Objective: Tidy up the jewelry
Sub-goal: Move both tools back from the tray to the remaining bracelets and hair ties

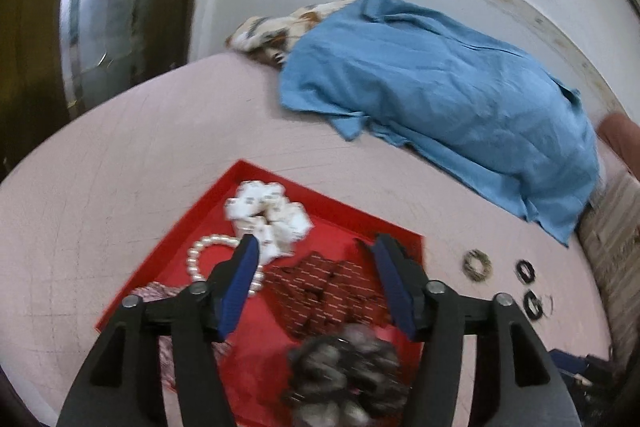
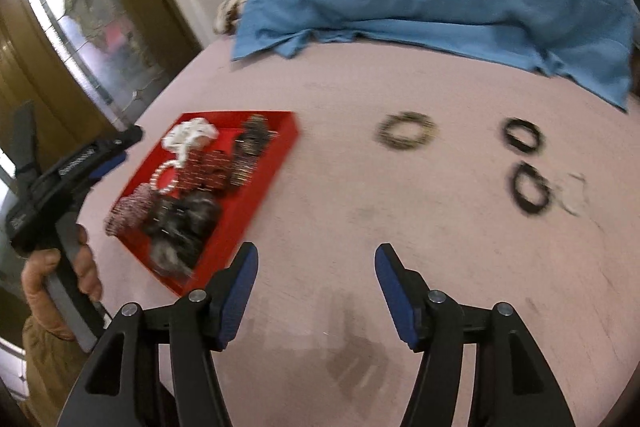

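Note:
A red tray (image 1: 320,203) lies on the pink table. It holds a white scrunchie (image 1: 268,215), a pearl bracelet (image 1: 200,251), a red patterned scrunchie (image 1: 328,287), a dark grey scrunchie (image 1: 344,375) and a pink-and-white one (image 1: 160,293). My left gripper (image 1: 316,239) hovers over the tray, open, its pads touching nothing. My right gripper (image 2: 317,247) stands open over bare table to the right of the tray (image 2: 256,179). Farther out lie a speckled ring (image 2: 406,131), two black rings (image 2: 522,135) (image 2: 532,189) and a faint thin ring (image 2: 574,193).
A blue cloth (image 1: 440,87) covers the far side of the table, with a patterned fabric (image 1: 272,31) beyond it. A mirrored cabinet door (image 2: 80,27) stands past the left edge. In the right wrist view a hand (image 2: 52,267) holds the left gripper's handle.

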Demonstrator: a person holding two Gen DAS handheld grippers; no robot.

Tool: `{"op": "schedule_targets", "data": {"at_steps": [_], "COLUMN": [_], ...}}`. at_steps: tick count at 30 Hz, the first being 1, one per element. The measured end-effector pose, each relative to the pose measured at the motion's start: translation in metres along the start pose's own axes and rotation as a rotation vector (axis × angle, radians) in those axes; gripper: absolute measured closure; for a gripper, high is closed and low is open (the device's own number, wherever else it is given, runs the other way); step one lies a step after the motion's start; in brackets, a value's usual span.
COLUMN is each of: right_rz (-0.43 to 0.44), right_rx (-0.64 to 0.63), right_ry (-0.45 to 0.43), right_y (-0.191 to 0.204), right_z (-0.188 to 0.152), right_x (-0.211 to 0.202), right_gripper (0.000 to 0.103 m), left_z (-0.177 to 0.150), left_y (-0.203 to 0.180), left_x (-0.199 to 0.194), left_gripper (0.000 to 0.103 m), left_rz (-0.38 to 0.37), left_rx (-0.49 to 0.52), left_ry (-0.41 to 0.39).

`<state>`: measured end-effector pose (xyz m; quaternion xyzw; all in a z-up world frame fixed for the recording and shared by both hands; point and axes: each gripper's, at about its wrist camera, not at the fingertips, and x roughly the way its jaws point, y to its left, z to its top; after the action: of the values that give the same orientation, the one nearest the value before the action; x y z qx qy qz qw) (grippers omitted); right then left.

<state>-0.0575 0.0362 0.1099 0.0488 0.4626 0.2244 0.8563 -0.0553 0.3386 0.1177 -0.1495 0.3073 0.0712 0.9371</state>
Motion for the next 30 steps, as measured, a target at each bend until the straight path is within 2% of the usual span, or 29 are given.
{"op": "schedule_targets", "data": {"at_steps": [6,11,17,22,30], "right_rz": [-0.074,-0.080,-0.086,-0.096,-0.106], "right_rx": [0.039,0.134,0.209,0.265,0.347], "right_ry": [-0.039,-0.063,-0.103,-0.127,-0.162], "right_y": [-0.052,-0.096,-0.132,-0.163,-0.203], "right_z": [-0.024,-0.040,-0.056,-0.069,-0.084], "right_x": [-0.031,-0.045,-0.064,-0.078,-0.093], "right_gripper": [0.035,0.035,0.035,0.034,0.034], "left_z": [-0.017,-0.027,-0.033,-0.039,-0.048], "left_y": [-0.042,-0.071,-0.115,-0.155,-0.194], "left_x": [-0.023,-0.037,-0.050,-0.048,-0.038], "left_gripper": [0.033,0.031,0.031,0.031,0.031], "left_rz": [-0.052,-0.075,-0.103,-0.100,-0.107], "left_rx": [0.065,0.084,0.154,0.249,0.290], "left_ry": [0.039,0.105,0.127,0.140,0.185]}}
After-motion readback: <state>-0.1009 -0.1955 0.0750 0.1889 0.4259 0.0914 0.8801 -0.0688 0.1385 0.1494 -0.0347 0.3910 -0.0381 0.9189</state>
